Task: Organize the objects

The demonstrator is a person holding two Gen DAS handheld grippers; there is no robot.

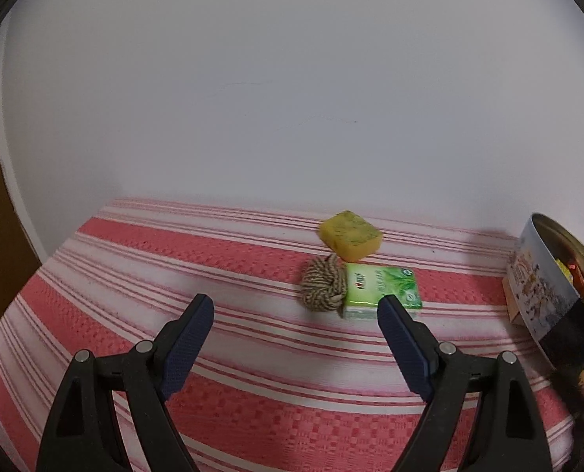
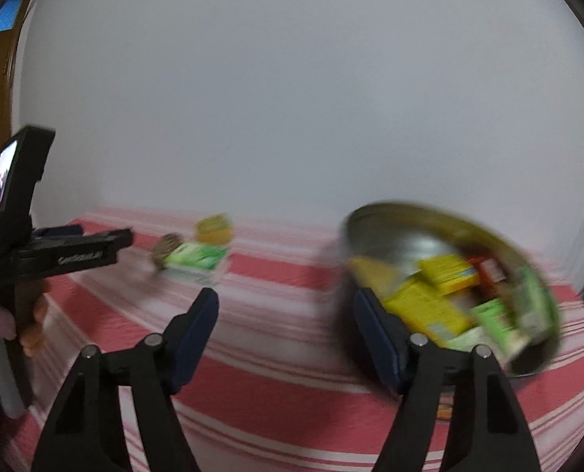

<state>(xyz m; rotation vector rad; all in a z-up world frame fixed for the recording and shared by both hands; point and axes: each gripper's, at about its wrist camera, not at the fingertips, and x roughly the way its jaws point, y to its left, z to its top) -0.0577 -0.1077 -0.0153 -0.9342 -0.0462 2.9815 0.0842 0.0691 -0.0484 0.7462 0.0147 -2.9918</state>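
Both your grippers are empty with fingers spread wide: the left gripper (image 1: pixel 295 314) faces three loose items on the striped tablecloth (image 1: pixel 174 259), the right gripper (image 2: pixel 286 306) hovers beside the round tin (image 2: pixel 374 236) at the right, already holding packets. Judging by this, you are between picks. The green tissue pack (image 1: pixel 386 287) lies nearest, touching the rope knot (image 1: pixel 323 289); the yellow sponge (image 1: pixel 350 234) sits just behind, near the wall. Approach from the open left side.
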